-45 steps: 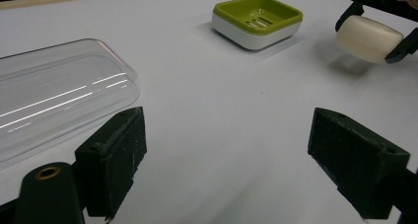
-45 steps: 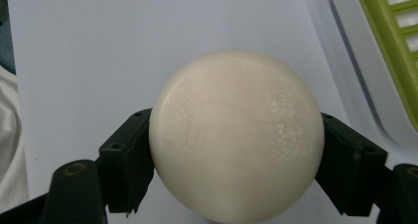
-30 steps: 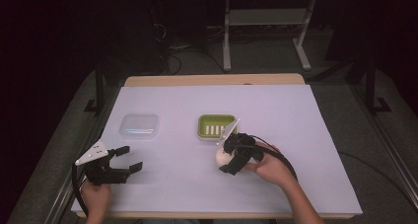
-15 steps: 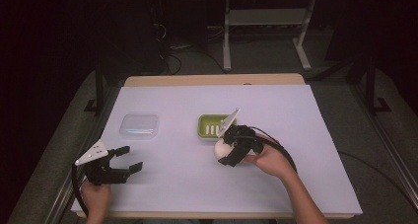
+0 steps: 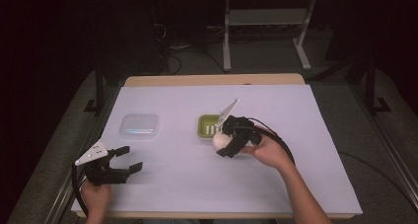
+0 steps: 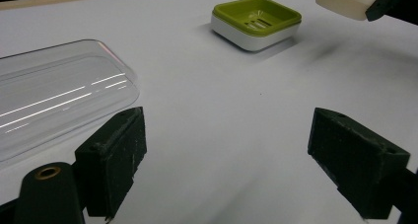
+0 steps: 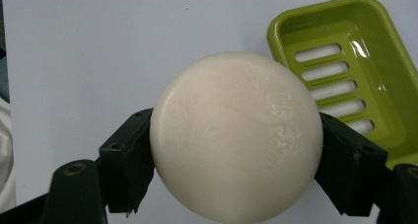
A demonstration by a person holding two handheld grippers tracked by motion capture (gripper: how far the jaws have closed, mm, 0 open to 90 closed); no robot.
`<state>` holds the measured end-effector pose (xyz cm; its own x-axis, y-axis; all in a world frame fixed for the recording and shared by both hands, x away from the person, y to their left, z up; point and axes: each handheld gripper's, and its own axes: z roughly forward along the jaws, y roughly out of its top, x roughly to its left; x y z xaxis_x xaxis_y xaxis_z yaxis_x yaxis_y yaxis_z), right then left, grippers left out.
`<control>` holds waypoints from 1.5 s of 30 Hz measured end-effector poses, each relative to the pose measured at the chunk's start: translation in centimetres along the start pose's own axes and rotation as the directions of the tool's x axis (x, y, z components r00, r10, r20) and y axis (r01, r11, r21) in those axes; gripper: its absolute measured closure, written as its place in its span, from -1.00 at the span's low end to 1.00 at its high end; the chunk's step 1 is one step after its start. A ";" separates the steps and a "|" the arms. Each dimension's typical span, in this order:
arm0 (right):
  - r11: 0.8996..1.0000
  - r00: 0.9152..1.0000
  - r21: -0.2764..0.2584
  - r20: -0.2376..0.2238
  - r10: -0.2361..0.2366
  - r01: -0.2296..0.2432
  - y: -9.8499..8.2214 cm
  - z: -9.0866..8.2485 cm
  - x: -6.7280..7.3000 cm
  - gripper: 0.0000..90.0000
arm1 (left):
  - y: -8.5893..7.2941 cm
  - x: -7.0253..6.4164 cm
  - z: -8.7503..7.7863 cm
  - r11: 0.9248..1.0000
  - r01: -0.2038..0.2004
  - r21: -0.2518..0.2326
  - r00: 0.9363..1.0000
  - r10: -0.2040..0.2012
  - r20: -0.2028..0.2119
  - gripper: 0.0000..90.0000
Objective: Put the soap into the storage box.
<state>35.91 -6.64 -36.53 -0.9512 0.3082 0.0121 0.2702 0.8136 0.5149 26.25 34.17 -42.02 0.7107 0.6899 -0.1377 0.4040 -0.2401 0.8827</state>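
Right gripper view shows your right gripper (image 7: pixel 236 145) pinching the round soap (image 7: pixel 235 135), just near-left of the green dish (image 7: pixel 365 31). Your left gripper (image 5: pixel 121 165) rests spread wide, near the clear lid (image 5: pixel 140 126).

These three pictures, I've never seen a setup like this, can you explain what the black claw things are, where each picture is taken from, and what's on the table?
A person sits at a white-covered table, holding a hand-operated two-jaw gripper in each hand. The high view looks down from above; the other two come from cameras riding on each gripper. The left gripper is open and empty near a clear plastic lid. The right gripper is clamped on a round white soap bar, next to a green slotted soap dish.
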 end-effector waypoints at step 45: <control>0.998 0.998 0.014 0.026 0.059 -0.060 3.1 0.8 -5.2 -0.48 | 0.0 -0.1 0.0 1.000 0.008 -0.012 1.000 -0.008 0.004 -0.68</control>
<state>41.87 -5.30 -35.69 -0.9292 0.3689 0.0201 0.3287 0.8007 0.5009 26.23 34.10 -42.01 0.7095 0.6892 -0.1468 0.4032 -0.2262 0.8867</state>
